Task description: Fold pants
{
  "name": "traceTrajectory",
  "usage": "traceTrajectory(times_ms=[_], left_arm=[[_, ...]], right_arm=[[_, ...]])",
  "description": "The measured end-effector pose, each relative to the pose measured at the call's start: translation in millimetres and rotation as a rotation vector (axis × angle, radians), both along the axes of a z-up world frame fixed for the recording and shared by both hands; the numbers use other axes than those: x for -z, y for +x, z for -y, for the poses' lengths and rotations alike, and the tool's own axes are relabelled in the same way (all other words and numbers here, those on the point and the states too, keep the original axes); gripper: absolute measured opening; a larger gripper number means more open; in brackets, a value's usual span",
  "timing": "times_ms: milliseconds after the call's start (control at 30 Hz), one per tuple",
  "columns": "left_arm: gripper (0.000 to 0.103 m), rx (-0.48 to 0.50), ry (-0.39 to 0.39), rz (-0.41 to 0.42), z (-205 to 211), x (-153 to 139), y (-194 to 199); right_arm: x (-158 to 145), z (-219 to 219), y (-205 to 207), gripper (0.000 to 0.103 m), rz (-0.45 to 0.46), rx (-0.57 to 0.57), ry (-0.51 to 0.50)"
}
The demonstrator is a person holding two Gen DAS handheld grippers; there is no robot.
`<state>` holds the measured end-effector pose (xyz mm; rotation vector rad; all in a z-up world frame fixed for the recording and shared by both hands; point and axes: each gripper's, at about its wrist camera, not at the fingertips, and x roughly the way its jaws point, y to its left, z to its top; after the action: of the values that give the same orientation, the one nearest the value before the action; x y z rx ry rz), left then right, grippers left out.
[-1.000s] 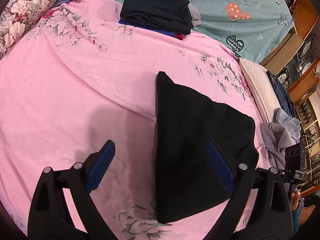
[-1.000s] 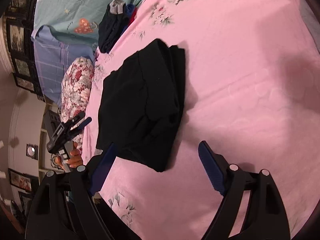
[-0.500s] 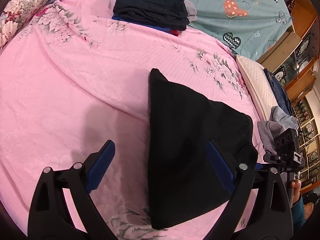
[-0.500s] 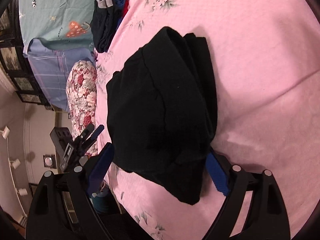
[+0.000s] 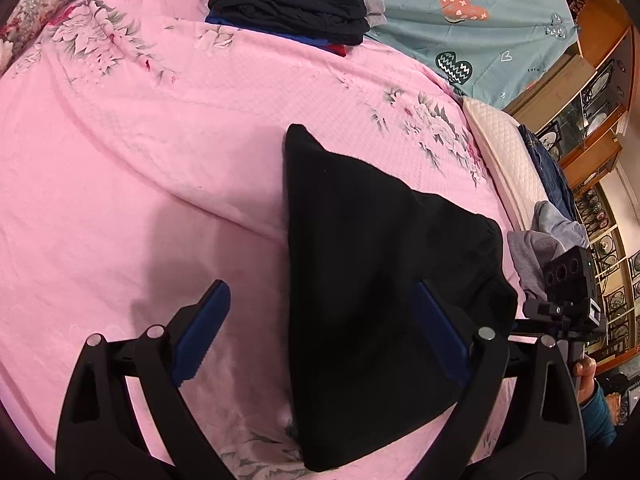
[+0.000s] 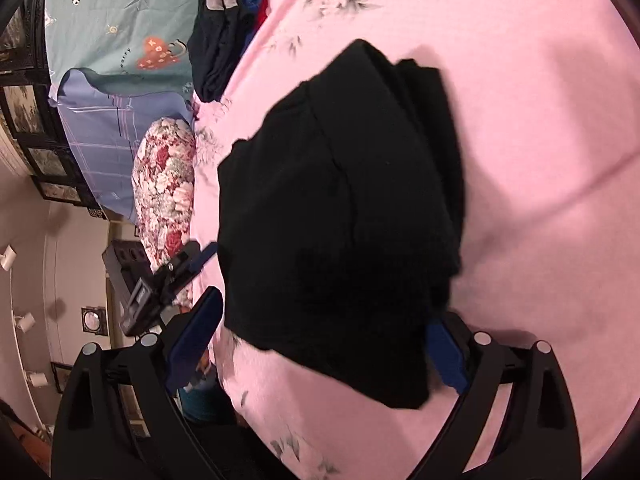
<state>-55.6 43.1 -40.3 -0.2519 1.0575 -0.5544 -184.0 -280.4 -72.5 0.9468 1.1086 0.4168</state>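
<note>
A pink floral bedspread [image 5: 160, 152] covers the bed under me, with a teal quilt [image 5: 472, 12] printed with hearts beyond it and a red floral pillow [image 6: 164, 192] at the bed's head. Wooden display cabinets [image 5: 600, 92] stand along the far side of the room. A stack of dark folded clothes [image 5: 292, 0] sits where the pink spread meets the teal quilt, and a grey garment [image 5: 536, 252] lies crumpled at the bed's edge.

The black pants [image 5: 372, 280] lie folded into a thick bundle on the pink spread, near the close edge of the bed. My left gripper [image 5: 320, 340] hovers over one end of it with its jaws wide apart; the bundle's edge runs between the blue pads [image 5: 200, 332], and the right-hand pad lies over the black cloth. My right gripper [image 6: 320, 348] comes at the bundle from the opposite side, jaws also spread wide, the pants filling the gap between them and hiding part of one pad. Whether either pad touches the cloth, I cannot tell.
</note>
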Motion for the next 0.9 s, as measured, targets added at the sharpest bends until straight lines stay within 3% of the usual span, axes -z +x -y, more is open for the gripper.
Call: traceTrajectory(times_ms=[100,167,267,333,500,667,767,900], left_arm=[[0.094,0.001,0.000,-0.004,-3.5,0.3,-0.7],[0.094,0.001,0.000,-0.005,-6.9,1.0,-0.7],[0.094,0.004,-0.012,-0.032,-8.7,6.5,3.2],[0.094,0.009,-0.023,-0.066,-8.1,12.4,6.4],[0.095,0.042,-0.088,-0.167,-3.0,25.3,9.6],[0.096,0.069,-0.107,-0.216,10.0,27.1,11.6],[0.096,0.116,-0.100,-0.231,22.8,27.5,9.5],[0.097,0.166,-0.047,-0.187,42.7,25.5,6.0]], right_arm=[[-1.5,-8.3,6.6,0.094,0.009,-0.011,-0.018],[-1.3,-4.8,2.6,0.084,0.005,-0.014,-0.032],[4.5,5.0,-3.5,0.048,-0.010,0.009,-0.048],[9.6,9.0,-6.4,0.040,-0.002,0.020,-0.035],[5.9,3.4,-9.4,0.034,0.056,-0.004,-0.077],[11.2,7.1,-9.3,0.034,0.058,-0.007,-0.051],[10.9,7.7,-9.3,0.034,0.069,-0.015,-0.045],[11.2,7.2,-7.9,0.033,0.076,-0.029,-0.049]])
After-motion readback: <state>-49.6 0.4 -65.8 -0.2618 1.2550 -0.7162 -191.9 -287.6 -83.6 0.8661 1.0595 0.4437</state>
